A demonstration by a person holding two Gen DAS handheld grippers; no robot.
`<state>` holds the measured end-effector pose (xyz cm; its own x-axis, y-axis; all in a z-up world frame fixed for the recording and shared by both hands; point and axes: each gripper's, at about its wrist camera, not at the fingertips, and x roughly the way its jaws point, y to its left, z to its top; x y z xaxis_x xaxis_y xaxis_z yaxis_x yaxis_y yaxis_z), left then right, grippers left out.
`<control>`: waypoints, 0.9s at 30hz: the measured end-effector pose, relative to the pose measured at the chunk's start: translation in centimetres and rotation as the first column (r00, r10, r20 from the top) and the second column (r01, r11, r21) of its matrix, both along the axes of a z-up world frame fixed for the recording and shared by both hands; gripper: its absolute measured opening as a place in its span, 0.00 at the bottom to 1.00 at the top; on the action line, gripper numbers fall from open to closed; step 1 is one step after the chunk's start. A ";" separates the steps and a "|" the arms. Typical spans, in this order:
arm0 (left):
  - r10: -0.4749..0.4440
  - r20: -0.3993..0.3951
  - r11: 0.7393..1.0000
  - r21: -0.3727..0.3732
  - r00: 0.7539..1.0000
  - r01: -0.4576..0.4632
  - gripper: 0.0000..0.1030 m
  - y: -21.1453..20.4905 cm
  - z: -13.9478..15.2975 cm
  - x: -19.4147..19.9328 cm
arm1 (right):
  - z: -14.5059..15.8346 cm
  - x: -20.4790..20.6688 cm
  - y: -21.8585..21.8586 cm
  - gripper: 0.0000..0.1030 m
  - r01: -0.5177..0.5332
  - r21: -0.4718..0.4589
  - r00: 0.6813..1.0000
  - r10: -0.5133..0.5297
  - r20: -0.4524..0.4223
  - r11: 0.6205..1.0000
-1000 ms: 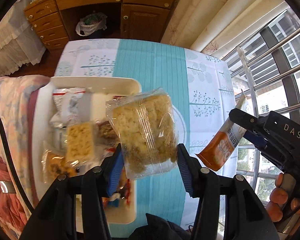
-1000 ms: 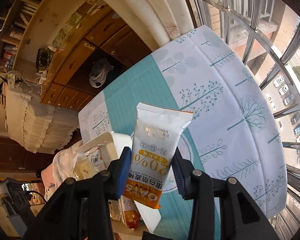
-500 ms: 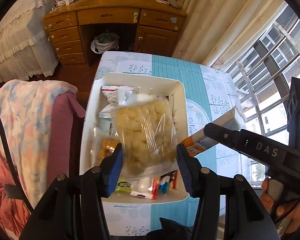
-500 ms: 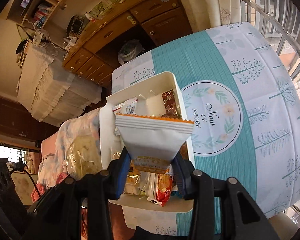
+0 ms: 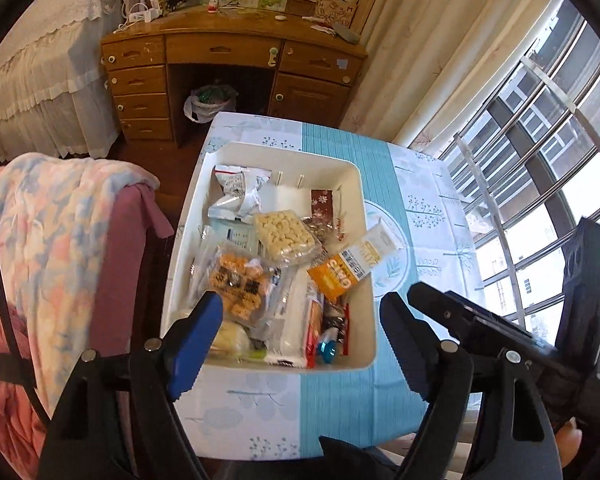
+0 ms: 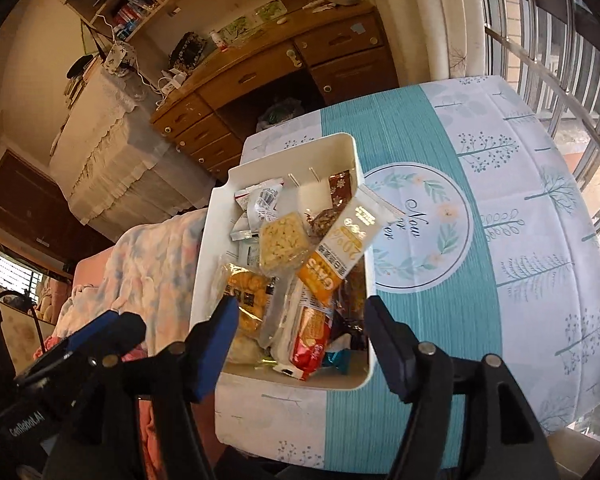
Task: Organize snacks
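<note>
Both grippers hang above a white bin (image 5: 362,216) of snacks that sits on a table covered with a teal and white tablecloth (image 5: 340,392). The left gripper (image 5: 300,334) fills the bottom of the left wrist view with its jaws spread wide and nothing between them; its blue pads (image 5: 194,336) frame the near end of the bin. The right gripper (image 6: 296,340) likewise stands wide and empty at the bottom of the right wrist view, and its dark body also shows at the lower right of the left wrist view. In the middle of the bin lies a clear packet of pale puffed rice cake (image 5: 283,236), resting on top of the other snacks. Just to its right, an orange and white oat bar packet (image 5: 352,266) leans tilted against the bin's right wall, its white end sticking up over the rim; in the right wrist view this packet (image 6: 342,248) sits at the centre of the frame. Below the rice cake is a packet of golden brown snacks (image 5: 240,286), and toward the near wall lie a red wrapper (image 6: 310,340) and a small blue wrapped sweet (image 5: 327,348). A silver and white pouch (image 5: 238,194) lies at the far left of the bin. A floral blanket (image 5: 56,240) drapes over furniture at the left of the left wrist view, and a wooden desk (image 5: 228,64) with drawers stands at the top centre.
</note>
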<state>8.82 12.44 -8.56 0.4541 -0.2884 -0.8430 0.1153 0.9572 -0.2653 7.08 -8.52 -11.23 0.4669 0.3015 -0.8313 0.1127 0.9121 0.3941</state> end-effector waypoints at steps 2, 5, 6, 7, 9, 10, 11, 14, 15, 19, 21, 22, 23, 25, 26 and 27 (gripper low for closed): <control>0.001 0.005 1.000 -0.014 1.000 -0.001 0.77 -0.6 0.3 -1.2 | 0.1 -1.7 -0.9 0.64 -0.003 -0.020 1.000 0.003 -0.001 1.000; 0.007 0.011 1.000 -0.004 1.000 -0.006 0.77 -2.1 0.7 -3.2 | 0.5 -4.8 -2.7 0.75 -0.014 -0.073 1.000 0.013 -0.006 0.997; 0.005 0.011 1.000 0.006 1.000 -0.006 0.77 -2.7 0.9 -3.9 | 0.7 -5.9 -3.5 0.76 -0.016 -0.099 1.000 0.015 -0.013 0.995; -0.002 0.013 1.000 0.007 1.000 0.002 0.78 -3.3 1.1 -4.5 | 0.9 -6.9 -4.2 0.77 -0.014 -0.116 1.000 0.012 -0.020 0.993; -0.027 0.016 1.000 0.000 1.000 0.027 0.78 -4.7 1.4 -5.8 | 1.6 -9.2 -5.9 0.78 -0.007 -0.126 1.000 0.005 -0.021 0.992; -0.034 0.023 0.999 -0.002 0.999 0.034 0.78 -5.6 1.6 -6.5 | 1.9 -10.0 -6.6 0.80 -0.004 -0.128 1.000 0.002 -0.022 0.992; -0.039 0.034 0.999 0.004 0.999 0.039 0.78 -6.4 1.8 -7.1 | 2.4 -11.0 -7.4 0.82 0.002 -0.133 1.000 -0.005 -0.022 0.991; -0.046 0.073 0.998 0.042 0.996 0.043 0.79 -8.5 2.5 -9.0 | 3.9 -13.2 -9.3 0.86 0.014 -0.151 1.000 -0.015 -0.009 0.988; -0.036 0.085 0.998 0.054 0.996 0.032 0.82 -9.1 2.7 -9.7 | 4.3 -13.7 -9.6 0.87 0.008 -0.160 1.000 -0.008 -0.004 0.987; -0.018 0.127 0.995 0.098 0.992 0.006 0.85 -10.6 3.3 -11.7 | 5.2 -15.6 -8.9 0.89 -0.067 -0.186 0.998 0.068 -0.002 0.980; 0.003 0.155 0.993 0.115 0.988 -0.021 0.89 -11.0 3.6 -12.8 | 5.8 -16.4 -8.3 0.89 -0.082 -0.219 0.995 0.091 0.030 0.972; 0.021 0.168 0.992 0.121 0.985 -0.042 0.91 -11.3 3.7 -13.4 | 6.2 -16.8 -8.0 0.89 -0.089 -0.240 0.993 0.106 0.057 0.967; 0.028 0.173 0.991 0.123 0.985 -0.050 0.91 -11.5 3.6 -13.9 | 6.4 -17.2 -7.8 0.89 -0.092 -0.255 0.989 0.117 0.086 0.963; 0.027 0.165 0.989 0.138 0.986 -0.050 0.91 -12.1 3.4 -14.3 | 6.5 -17.7 -7.8 0.89 -0.093 -0.266 0.985 0.127 0.114 0.960; 0.027 0.161 0.988 0.148 0.987 -0.051 0.91 -12.4 3.3 -14.5 | 6.5 -17.8 -7.9 0.89 -0.094 -0.265 0.985 0.128 0.116 0.960; 0.029 0.162 0.987 0.150 0.986 -0.053 0.91 -12.5 3.3 -14.6 | 6.5 -17.9 -7.9 0.89 -0.092 -0.269 0.984 0.129 0.122 0.959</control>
<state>-5.75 -0.03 -5.27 0.5943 -0.1397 -0.7920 0.1038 0.9899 -0.0967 -10.82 -16.40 -4.72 0.5575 0.1387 -0.8185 -0.0330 0.9889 0.1451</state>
